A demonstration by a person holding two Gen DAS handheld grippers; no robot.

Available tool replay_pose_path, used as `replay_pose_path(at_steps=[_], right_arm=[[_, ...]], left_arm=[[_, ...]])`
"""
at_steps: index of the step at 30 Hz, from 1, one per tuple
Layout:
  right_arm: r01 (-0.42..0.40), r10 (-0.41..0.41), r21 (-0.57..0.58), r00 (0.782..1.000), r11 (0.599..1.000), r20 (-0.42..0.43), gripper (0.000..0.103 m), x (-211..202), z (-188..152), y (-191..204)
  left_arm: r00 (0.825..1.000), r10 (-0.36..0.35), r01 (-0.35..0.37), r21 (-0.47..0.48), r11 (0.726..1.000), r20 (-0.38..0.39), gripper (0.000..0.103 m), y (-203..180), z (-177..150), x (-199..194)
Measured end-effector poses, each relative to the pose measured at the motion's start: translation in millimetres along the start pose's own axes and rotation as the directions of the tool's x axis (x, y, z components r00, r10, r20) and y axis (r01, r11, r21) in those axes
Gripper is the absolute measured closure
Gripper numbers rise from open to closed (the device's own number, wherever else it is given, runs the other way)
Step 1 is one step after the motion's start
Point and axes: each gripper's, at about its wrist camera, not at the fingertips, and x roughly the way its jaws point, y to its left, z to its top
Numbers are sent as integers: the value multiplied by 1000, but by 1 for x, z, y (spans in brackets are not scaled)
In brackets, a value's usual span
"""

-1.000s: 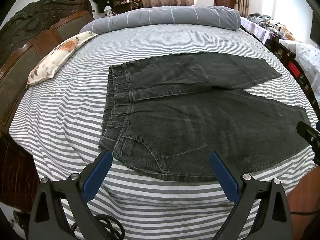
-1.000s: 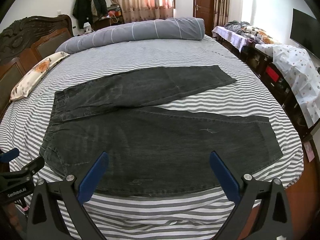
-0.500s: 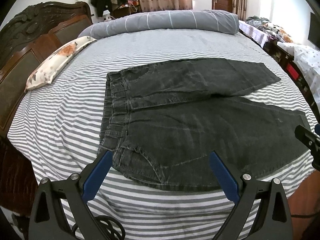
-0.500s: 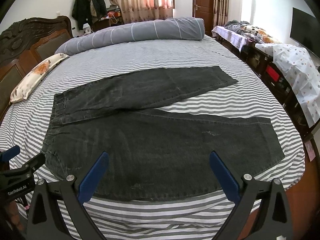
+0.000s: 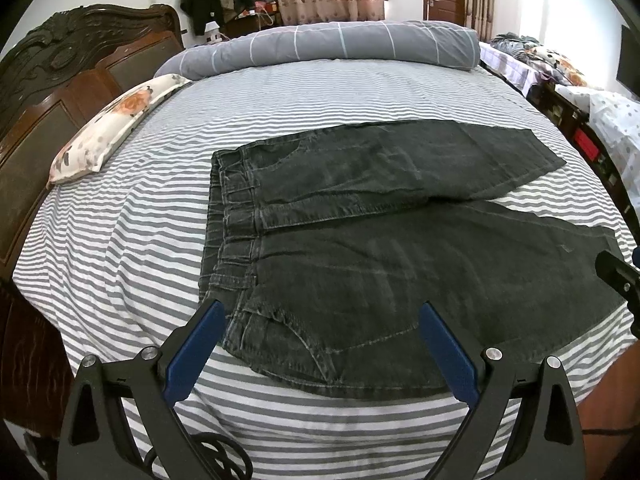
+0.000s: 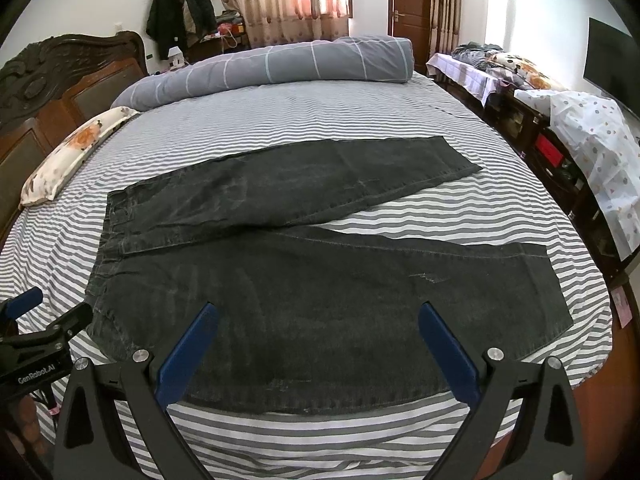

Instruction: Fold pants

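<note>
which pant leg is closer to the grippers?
The lower leg of the dark grey denim pants, lying along the bed's front edge; the other leg angles away toward the rolled grey duvet.

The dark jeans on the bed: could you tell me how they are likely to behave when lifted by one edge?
The dark jeans lie flat, hugging the striped bedsheet, so they will probably drape limply. The thick seams suggest heavy cloth that sags. They look unlikely to slip from the pads.

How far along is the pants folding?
Barely begun. Done: the pants lie flat on the bed, legs spread in a V. In hand: nothing; the left gripper and right gripper are both open at the near edge. Left: every fold, starting with laying one leg over the other.
</note>
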Motion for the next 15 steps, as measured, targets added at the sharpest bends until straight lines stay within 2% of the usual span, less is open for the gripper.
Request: replay_pose_path(at_steps=[15], right_arm=[[-27,27,23,1000,999,9,3,15,13,-15]], left_arm=[[1000,-7,7,15,1000,2,6,8,15,21]])
